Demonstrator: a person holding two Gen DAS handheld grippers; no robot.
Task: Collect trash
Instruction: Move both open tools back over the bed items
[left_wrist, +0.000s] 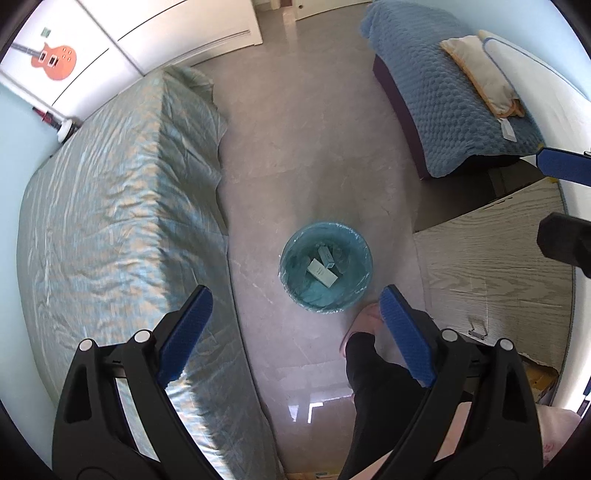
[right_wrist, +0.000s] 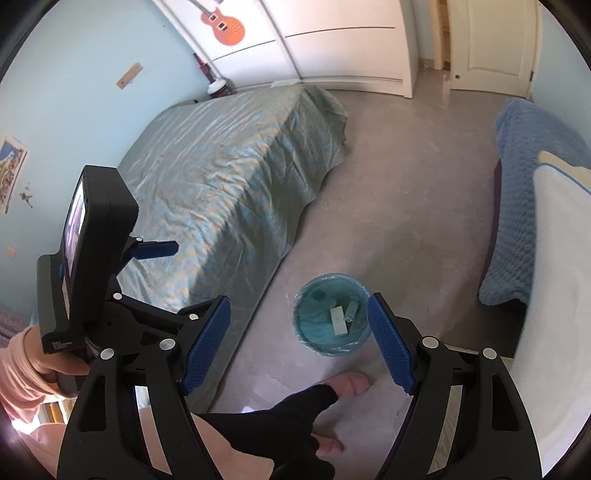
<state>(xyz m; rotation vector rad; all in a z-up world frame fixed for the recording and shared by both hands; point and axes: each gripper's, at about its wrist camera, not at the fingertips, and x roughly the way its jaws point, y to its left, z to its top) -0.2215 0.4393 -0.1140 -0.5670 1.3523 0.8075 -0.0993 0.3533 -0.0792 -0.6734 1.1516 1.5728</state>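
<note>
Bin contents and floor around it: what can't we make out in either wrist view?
- Small pale boxes in the round bag-lined teal bin: print too small, both views.
- Bin bottom: left wrist, hidden by boxes and crumpled liner.
- Grey floor near the bin: right wrist, right claw and the person's foot cover it.

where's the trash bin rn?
The trash bin stands on the grey floor in the aisle between the green-covered bed and the blue-blanketed bed, centre of both wrist views, just ahead of the person's foot.
</note>
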